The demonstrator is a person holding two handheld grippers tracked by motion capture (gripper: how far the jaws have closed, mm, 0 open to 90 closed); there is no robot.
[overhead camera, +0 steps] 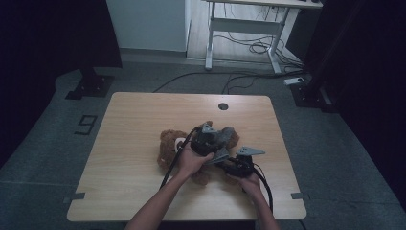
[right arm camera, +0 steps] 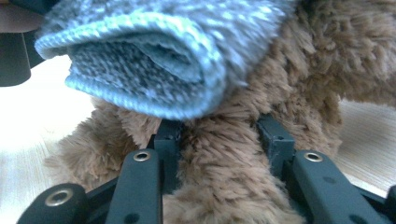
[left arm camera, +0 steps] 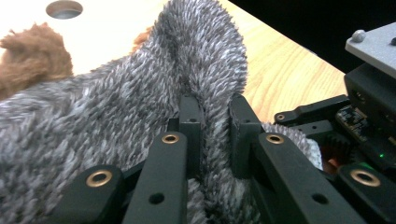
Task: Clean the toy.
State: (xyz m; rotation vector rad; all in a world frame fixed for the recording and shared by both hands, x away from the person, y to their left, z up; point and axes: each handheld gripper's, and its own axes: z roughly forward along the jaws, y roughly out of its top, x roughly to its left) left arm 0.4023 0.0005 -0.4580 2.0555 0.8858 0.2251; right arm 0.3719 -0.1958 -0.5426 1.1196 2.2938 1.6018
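Left hand-held gripper [left arm camera: 214, 128] pinching grey knit sleeve [left arm camera: 140, 93], right hand-held gripper [right arm camera: 218, 140] clamped on brown teddy bear [right arm camera: 280, 93], bench [overhead camera: 134, 124] overhead, grips hidden there

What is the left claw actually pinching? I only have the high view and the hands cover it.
Observer: The left claw is shut on a raised fold of the grey knit garment.
Operator: And the right claw?
Observer: The right claw is clamped on the brown plush bear, with fur bulging between its jaws.
Operator: Where's the garment's opening?
Observer: In the right gripper view the rolled cuff sits just above that claw, flattened and resting against the fur. I cannot tell whether any limb is inside it.
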